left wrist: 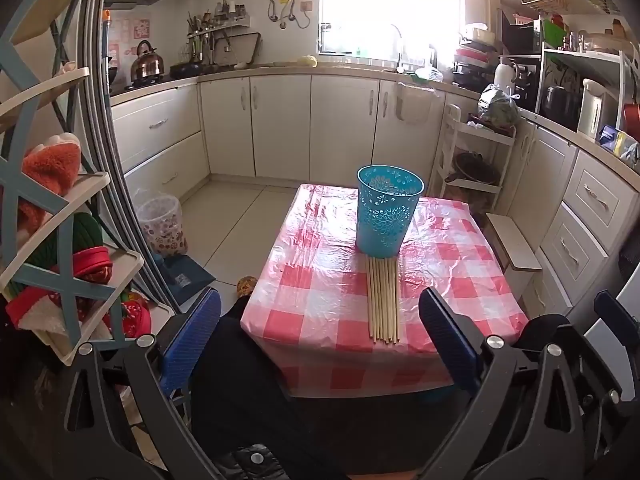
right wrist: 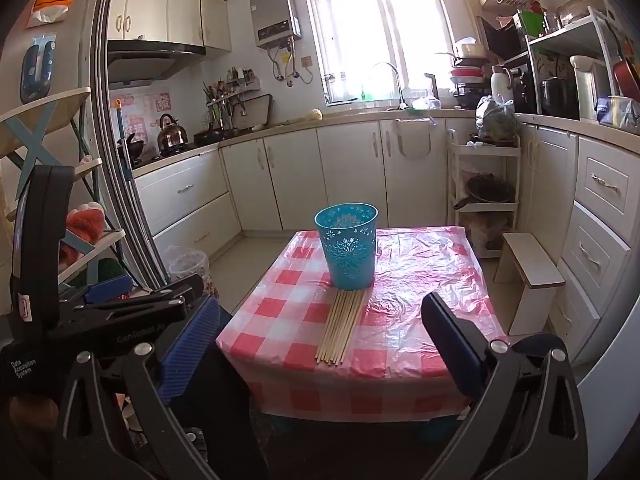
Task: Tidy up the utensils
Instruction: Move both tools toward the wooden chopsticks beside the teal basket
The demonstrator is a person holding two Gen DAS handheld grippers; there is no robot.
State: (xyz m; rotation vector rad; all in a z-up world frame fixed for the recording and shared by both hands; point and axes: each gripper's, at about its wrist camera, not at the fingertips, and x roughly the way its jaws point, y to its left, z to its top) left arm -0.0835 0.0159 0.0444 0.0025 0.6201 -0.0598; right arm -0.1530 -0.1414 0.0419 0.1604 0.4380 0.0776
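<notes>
- Fingers (left wrist: 192,340) of my left gripper (left wrist: 320,336) spread wide at the bottom of the left wrist view, nothing between them. Chopsticks (left wrist: 383,300) lie in a flat row at frame centre on the checked tablecloth (left wrist: 312,280), far ends touching the base of the teal cup (left wrist: 387,212), upright above them.
- Right wrist view: my right gripper (right wrist: 320,344) also wide, empty, low in frame. Chopsticks (right wrist: 342,326) centre, angled, touching the cup (right wrist: 348,248). Left gripper (right wrist: 120,312) sits at lower left.
</notes>
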